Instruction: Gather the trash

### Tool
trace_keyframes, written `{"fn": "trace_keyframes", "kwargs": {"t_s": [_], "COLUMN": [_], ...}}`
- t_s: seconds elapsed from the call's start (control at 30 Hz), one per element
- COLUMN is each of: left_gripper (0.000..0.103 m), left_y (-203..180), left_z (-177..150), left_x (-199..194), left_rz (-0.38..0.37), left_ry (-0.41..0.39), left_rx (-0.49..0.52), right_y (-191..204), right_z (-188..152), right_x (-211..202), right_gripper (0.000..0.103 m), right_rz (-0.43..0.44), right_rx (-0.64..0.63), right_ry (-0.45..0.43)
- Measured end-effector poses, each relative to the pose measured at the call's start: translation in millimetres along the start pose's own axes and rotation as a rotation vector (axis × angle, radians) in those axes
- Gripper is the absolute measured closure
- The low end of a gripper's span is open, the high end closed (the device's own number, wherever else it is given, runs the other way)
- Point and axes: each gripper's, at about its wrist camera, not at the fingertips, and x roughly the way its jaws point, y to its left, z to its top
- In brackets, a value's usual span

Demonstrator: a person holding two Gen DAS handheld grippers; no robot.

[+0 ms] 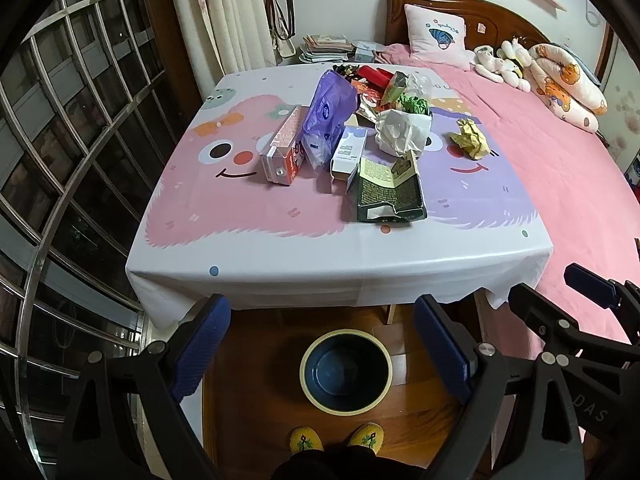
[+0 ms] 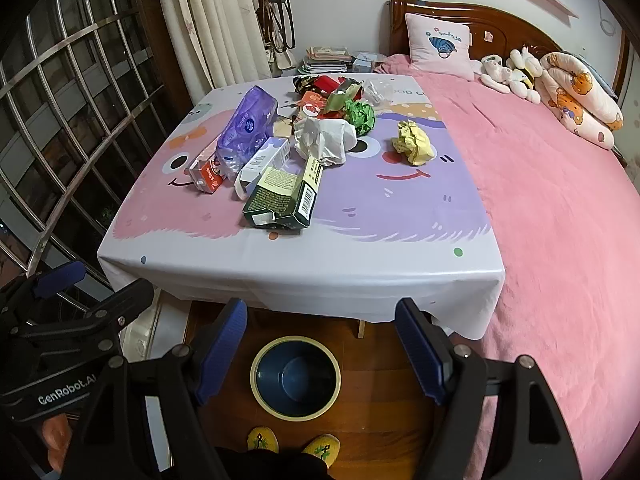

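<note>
A: Nearest stuff?
B: Yellow slippers (image 1: pixel 335 439) at the bottom edge, then a dark blue bin (image 1: pixel 346 372) w/ a cream rim on the wood floor, just in front of the bench (image 1: pixel 256 248).
A: Claws?
B: Left claw (image 1: pixel 320 350) spread wide, nothing btwn the blue pads – hangs over the bin. Right claw (image 2: pixel 322 354) same: released, empty, also above the bin.
A: And the trash?
B: All on the bench cloth. Nearest the front is a dark green carton (image 1: pixel 388 192), torn open. Behind it a white-purple box (image 1: pixel 348 152), a red-pink carton (image 1: pixel 282 152) to the left & a purple plastic pack (image 1: pixel 330 114) leaning btwn them. Mid: white crumpled paper (image 1: pixel 400 130), green crumpled paper (image 1: pixel 416 104), a yellow crumpled wad (image 1: pixel 470 138) off to the right, apart. Far edge – red & mixed wrappers (image 1: pixel 372 78).
A: Beyond that?
B: Pink bed (image 1: pixel 560 168) on the right, a pillow (image 1: pixel 436 36) & plush toys (image 1: pixel 504 62) at the headboard.
</note>
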Motion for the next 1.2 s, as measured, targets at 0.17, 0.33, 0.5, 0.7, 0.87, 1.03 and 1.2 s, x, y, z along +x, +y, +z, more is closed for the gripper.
{"fn": "trace_keyframes", "kwargs": {"t_s": [0.17, 0.33, 0.5, 0.7, 0.87, 1.03, 1.2], "left_gripper": [0.011, 0.011, 0.011, 0.011, 0.011, 0.011, 0.011], "left_y": [1.1, 1.4, 3.1, 2.2, -0.3, -3.9, -3.5], "left_z": [1.1, 0.7, 1.2, -1.2, -3.3, -4.3, -6.3], "left_x": [-0.2, -0.4, 0.0, 0.7, -0.3, -1.5, -1.7], "left_rz": [0.001, 0.003, 0.007, 0.02, 0.032, 0.039, 0.035], "left_ry": [0.0, 0.0, 0.003, 0.007, 0.006, 0.003, 0.009], "left_rx": [-0.002, 0.0, -0.003, -0.013, -0.02, -0.021, -0.023], "right_y": [-1.7, 0.1, 0.7, -4.7, -5.8, -8.7, -9.3], "right_z": [-2.5, -0.5, 0.9, -4.1, -4.0, -5.5, -5.1], "right_x": [-1.5, 0.3, 2.3, 3.8, 4.5, 3.4, 4.0], "right_gripper": [0.026, 0.026, 0.027, 0.027, 0.027, 0.027, 0.027], "right_rz": [0.0, 0.009, 0.024, 0.041, 0.055, 0.06, 0.066], "right_rx": [0.0, 0.004, 0.006, 0.001, -0.004, -0.006, 0.001], "right_ry": [-0.002, 0.003, 0.011, 0.012, 0.012, 0.004, 0.009]}}
